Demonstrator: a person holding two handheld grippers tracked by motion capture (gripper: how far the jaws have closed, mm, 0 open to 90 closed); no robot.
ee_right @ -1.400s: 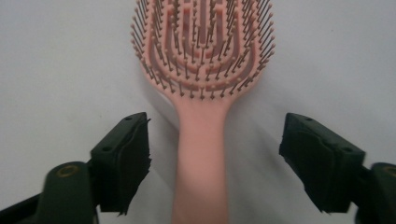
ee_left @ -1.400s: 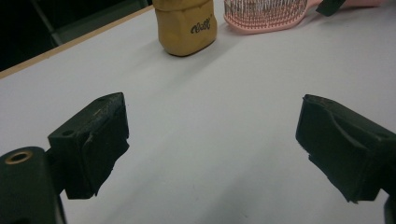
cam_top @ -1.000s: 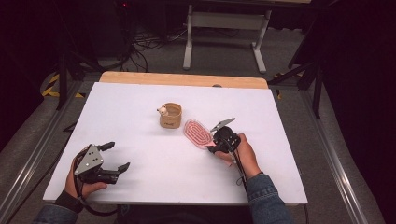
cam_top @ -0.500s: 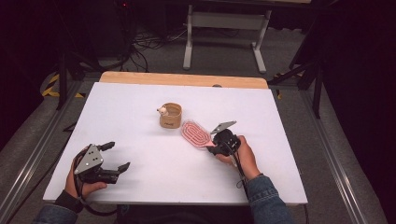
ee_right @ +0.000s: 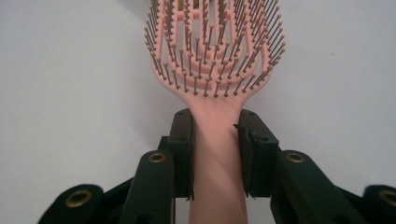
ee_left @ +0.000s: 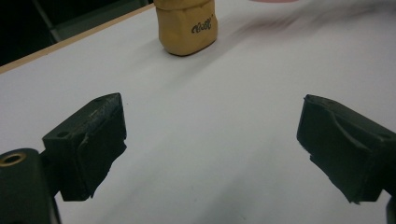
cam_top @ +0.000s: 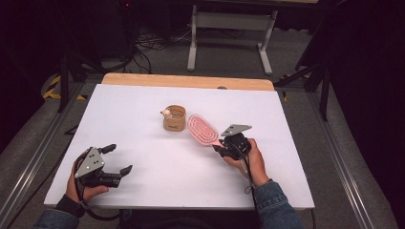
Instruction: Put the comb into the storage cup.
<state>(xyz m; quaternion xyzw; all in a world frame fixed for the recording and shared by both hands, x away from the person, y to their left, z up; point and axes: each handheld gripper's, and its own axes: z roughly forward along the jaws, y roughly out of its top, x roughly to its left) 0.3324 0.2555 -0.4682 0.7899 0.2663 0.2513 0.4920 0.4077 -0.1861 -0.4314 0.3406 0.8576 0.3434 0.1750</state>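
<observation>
- Table (cam_top: 143, 105): white rectangular top; a strip of bare wood (cam_top: 186, 81) runs along its far edge.
- Tan cup (cam_top: 174, 118): round and open-topped, standing upright near the table's middle; a small pale figure sits on its rim, dark lettering marks its side.
- White metal stand (cam_top: 229, 21): on the grey floor beyond the table, two legs joined by a crossbar.
- Black cables (cam_top: 153, 45): loose on the floor to the left of the stand.
- Yellow-and-black striped tape (cam_top: 52, 88): on the floor off the table's far-left corner.

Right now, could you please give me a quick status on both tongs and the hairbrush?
Right tongs shut on pink hairbrush handle. Left tongs open, holding nothing. Brush head close beside tan cup on white table. Nothing else nearby.
</observation>
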